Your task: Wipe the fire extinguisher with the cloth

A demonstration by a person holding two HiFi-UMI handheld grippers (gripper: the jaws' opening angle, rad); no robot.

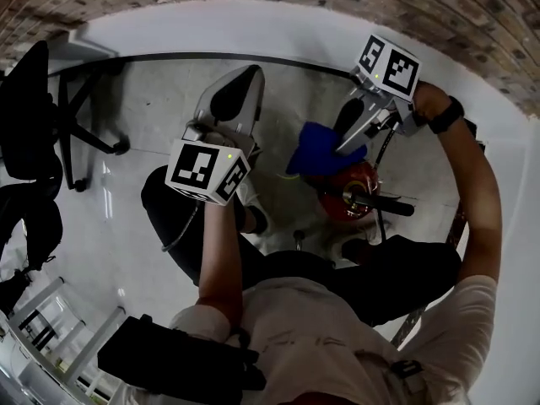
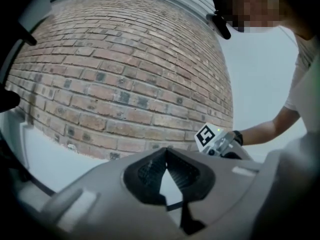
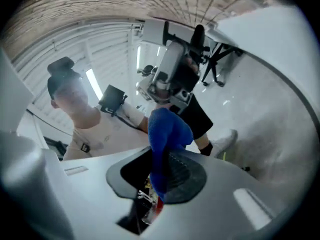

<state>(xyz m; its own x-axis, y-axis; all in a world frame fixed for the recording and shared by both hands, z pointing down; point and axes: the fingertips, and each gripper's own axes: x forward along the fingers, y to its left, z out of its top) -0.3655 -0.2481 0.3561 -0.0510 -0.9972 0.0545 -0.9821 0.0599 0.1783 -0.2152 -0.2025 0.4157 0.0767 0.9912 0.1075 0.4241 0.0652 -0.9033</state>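
The red fire extinguisher [image 1: 353,194] stands just below your right gripper [image 1: 353,143], whose jaws pinch the blue cloth [image 1: 308,154], apparently resting against the extinguisher's top. Your left gripper [image 1: 240,84], well to the side, has its jaws closed on nothing.

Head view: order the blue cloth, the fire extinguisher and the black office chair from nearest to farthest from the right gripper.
1. The blue cloth, held by the right gripper.
2. The fire extinguisher, just below that gripper.
3. The black office chair, at the far left.
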